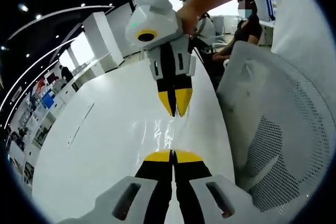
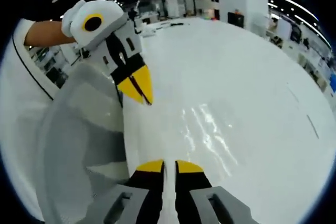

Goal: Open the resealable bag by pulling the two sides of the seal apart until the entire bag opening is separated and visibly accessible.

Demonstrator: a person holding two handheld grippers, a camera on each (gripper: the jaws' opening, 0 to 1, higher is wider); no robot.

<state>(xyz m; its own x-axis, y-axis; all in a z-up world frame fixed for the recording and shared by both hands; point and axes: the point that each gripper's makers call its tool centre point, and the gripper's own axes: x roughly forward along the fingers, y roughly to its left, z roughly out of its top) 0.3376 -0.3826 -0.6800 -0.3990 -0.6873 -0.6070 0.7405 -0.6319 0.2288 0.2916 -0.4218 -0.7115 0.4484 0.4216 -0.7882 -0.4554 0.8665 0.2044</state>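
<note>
Bag (image 1: 169,129) stretched between my tongs.
Left tongs (image 1: 172,155) clenched on its near edge; right tongs (image 1: 176,113) at 12 o'clock grip the far edge, over the table (image 1: 105,145).

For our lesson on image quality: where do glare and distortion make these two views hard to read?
Left gripper view: glare on the clear bag on the white table; fisheye bends the table's edge. Right gripper view: shiny streaks on the bag, its outline barely readable.
</note>
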